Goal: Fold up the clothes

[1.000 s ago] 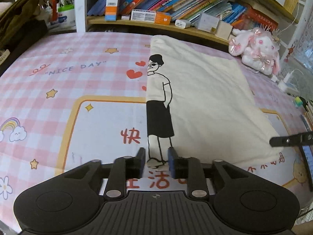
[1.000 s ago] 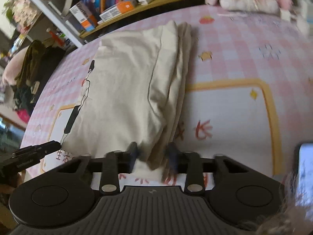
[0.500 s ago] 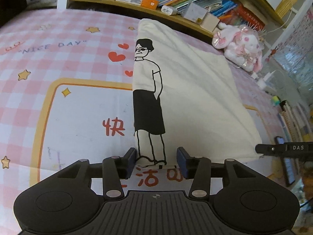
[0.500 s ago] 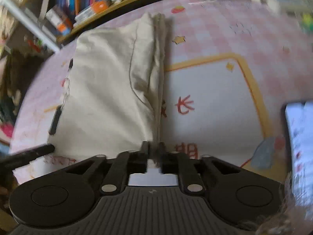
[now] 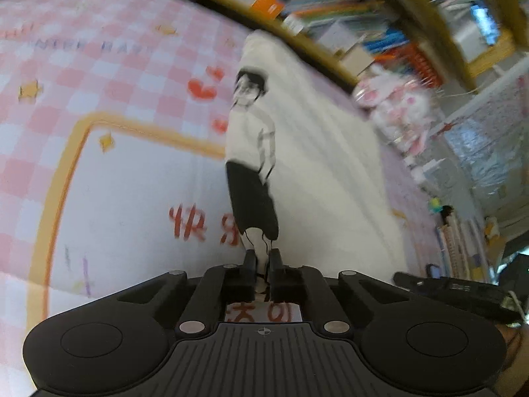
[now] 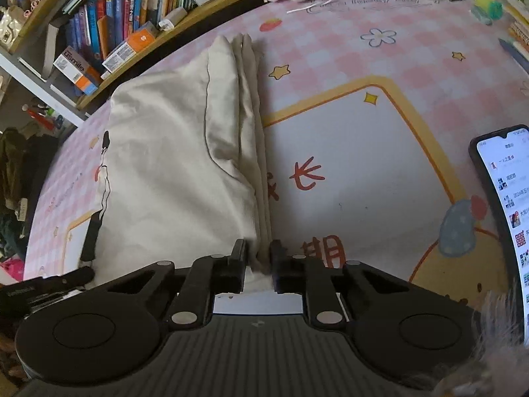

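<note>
A cream T-shirt (image 5: 324,152) printed with a black-and-white cartoon figure lies folded lengthwise on the pink checked mat (image 5: 115,182). My left gripper (image 5: 262,259) is shut on the shirt's near-left corner, at the figure's feet; this view is motion-blurred. In the right wrist view the same shirt (image 6: 165,165) shows its stacked folded edge on the right side. My right gripper (image 6: 258,258) is shut on the near end of that edge. Each gripper's tip shows in the other's view, the right gripper (image 5: 456,289) and the left gripper (image 6: 46,286).
A bookshelf (image 6: 132,23) full of books and boxes runs along the mat's far side. A pink plush toy (image 5: 400,109) sits at the far right. A lit phone (image 6: 502,218) lies at the right edge. Dark clothes (image 6: 16,172) are piled at the left.
My left gripper went from open around the shirt's near-left corner to shut on it, and its view swung. My right gripper closed on the folded edge and still holds it.
</note>
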The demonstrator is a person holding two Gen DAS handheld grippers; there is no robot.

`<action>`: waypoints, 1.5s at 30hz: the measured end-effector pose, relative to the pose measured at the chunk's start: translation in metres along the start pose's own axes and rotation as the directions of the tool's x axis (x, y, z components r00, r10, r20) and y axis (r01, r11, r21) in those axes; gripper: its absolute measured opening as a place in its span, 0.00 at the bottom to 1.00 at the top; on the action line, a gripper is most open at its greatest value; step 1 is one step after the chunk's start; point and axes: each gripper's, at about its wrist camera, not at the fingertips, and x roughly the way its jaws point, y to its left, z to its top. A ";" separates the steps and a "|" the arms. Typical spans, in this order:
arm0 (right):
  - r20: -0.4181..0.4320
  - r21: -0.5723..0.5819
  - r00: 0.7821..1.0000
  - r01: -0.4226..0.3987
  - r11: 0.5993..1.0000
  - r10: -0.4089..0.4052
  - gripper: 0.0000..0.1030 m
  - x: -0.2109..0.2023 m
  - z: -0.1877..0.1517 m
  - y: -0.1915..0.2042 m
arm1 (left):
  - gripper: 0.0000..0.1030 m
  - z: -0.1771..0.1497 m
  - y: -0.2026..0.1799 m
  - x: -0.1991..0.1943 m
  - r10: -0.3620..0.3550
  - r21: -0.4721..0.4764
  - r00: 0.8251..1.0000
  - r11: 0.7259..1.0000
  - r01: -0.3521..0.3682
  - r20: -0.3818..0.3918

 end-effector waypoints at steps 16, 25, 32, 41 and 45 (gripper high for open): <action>-0.066 -0.231 0.996 -0.075 0.970 0.061 0.06 0.015 -0.006 0.061 | 0.05 0.018 0.001 -0.060 0.039 0.003 0.985 0.999 -0.040 0.170; -0.130 -0.278 0.988 -0.120 0.953 0.087 0.07 0.010 -0.016 0.055 | 0.07 -0.018 0.025 -0.036 0.188 -0.029 0.982 0.982 -0.187 0.029; -0.107 -0.325 0.991 -0.116 0.939 0.086 0.42 0.003 -0.008 0.049 | 0.17 -0.022 0.013 -0.035 0.292 -0.022 0.956 0.956 -0.291 0.041; -0.047 -0.373 0.983 -0.183 0.910 0.178 0.56 -0.001 0.026 0.052 | 0.34 -0.020 -0.019 -0.062 0.436 -0.023 0.880 0.898 -0.440 0.186; -0.069 -0.393 0.983 -0.185 0.901 0.172 0.60 0.016 0.031 0.057 | 0.57 -0.020 -0.042 -0.070 0.437 -0.009 0.856 0.892 -0.452 0.278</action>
